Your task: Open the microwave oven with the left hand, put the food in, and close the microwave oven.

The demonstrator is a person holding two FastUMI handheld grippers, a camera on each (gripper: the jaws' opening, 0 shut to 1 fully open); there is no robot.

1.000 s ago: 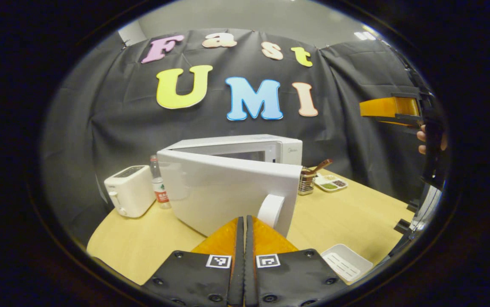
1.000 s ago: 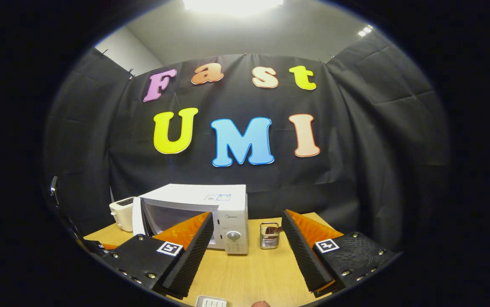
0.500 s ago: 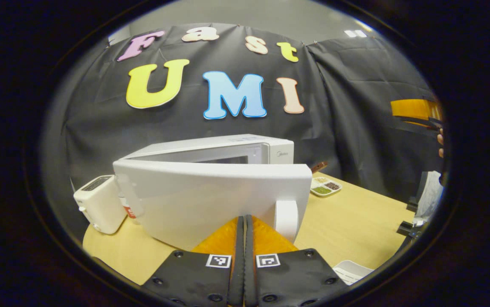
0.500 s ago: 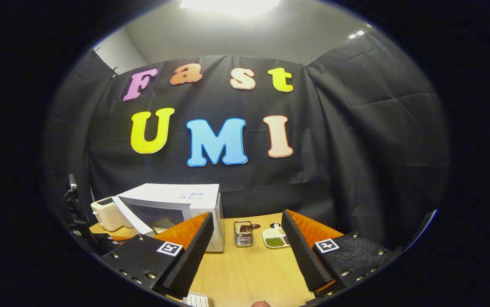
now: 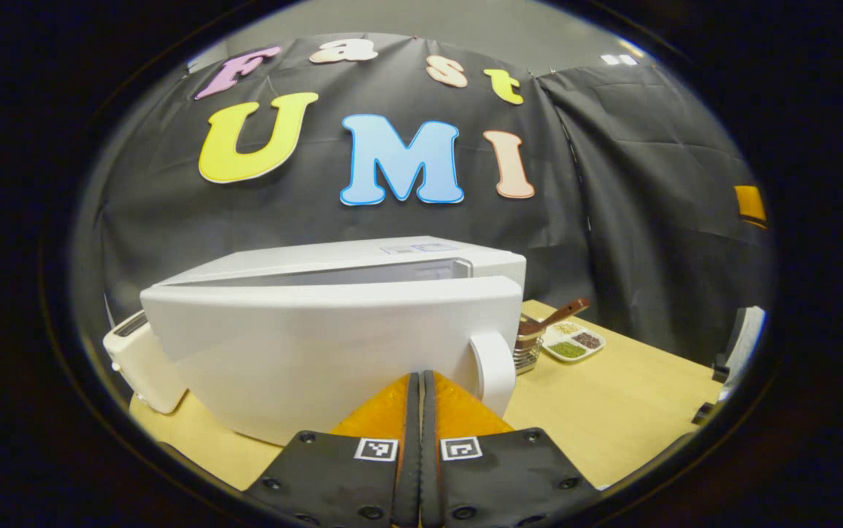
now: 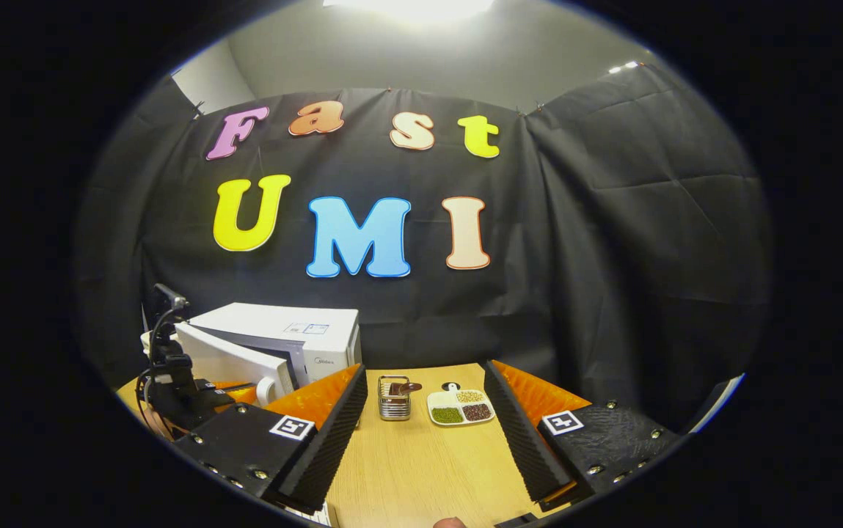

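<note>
Change since a second ago: your left gripper (image 5: 415, 389) has pushed in on the microwave door (image 5: 318, 352), which has swung from well open to nearly shut; only a thin gap shows along its top edge.
Left gripper: your fingers are pressed together with nothing between them, their tips against the door's outer face just left of the round white handle (image 5: 493, 370).
Right gripper: your right gripper (image 6: 425, 411) hangs wide open and empty above the table (image 6: 421, 469) (same spread as a second ago), and it has turned to the right, so the microwave now sits farther left in the right gripper view.
Microwave: the white microwave (image 6: 296, 341) stands at the table's left rear, against the black cloth; in the right gripper view your left gripper (image 6: 194, 400) is in front of its door.
Food: you cannot tell from either view whether anything is inside the oven.
Toaster: a white toaster (image 5: 139, 359) peeks out just left of the door, close beside it.
Middle ground: a small metal basket (image 6: 393, 400) holding a brown utensil stands just right of the microwave, and beside it a white divided dish (image 6: 460, 407) of green, brown and pale grains.
Open room: bare wood runs from your right gripper up to the basket and dish, and to the right table edge (image 5: 656, 345), where the cloth falls close behind.
</note>
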